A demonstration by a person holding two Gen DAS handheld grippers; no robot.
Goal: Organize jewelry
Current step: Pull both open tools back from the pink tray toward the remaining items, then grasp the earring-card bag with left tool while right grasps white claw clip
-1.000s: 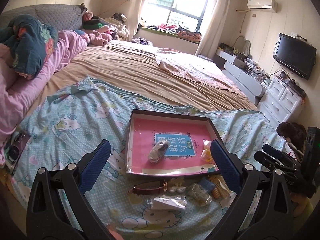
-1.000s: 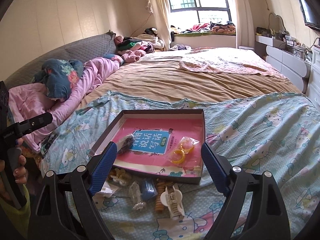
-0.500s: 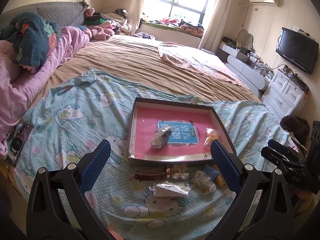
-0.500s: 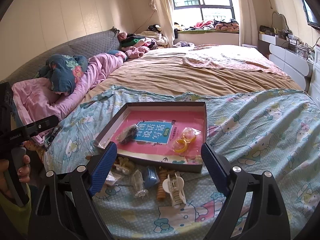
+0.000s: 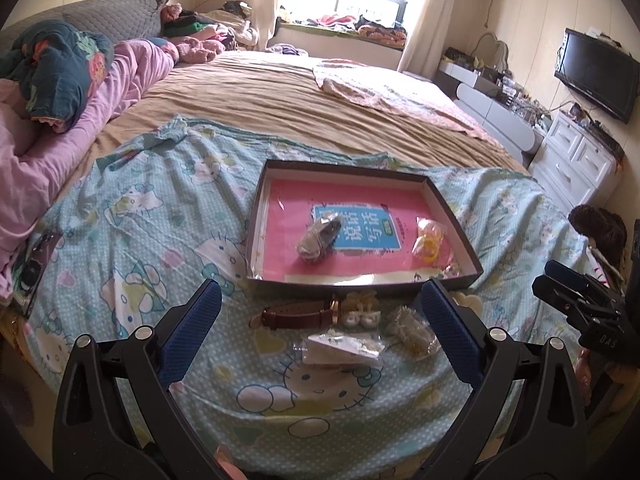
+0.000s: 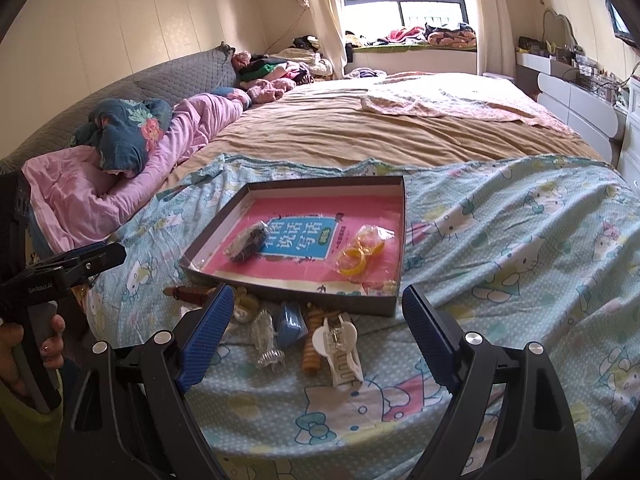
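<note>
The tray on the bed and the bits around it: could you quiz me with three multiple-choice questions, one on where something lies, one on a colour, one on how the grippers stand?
1. Where does the watch lie?
A. inside the tray
B. on the sheet just outside the tray's near wall
C. on the dresser

2. What colour is the tray's floor?
A. pink
B. green
C. black

3. How do the left gripper and right gripper stand?
A. both shut on a bag
B. one open, one shut
C. both open and empty

Answers: 1 B, its brown strap rests on the sheet before the tray wall. 2 A, pink shows around the blue label. 3 C, each view shows wide-spread fingers with nothing between them.
</note>
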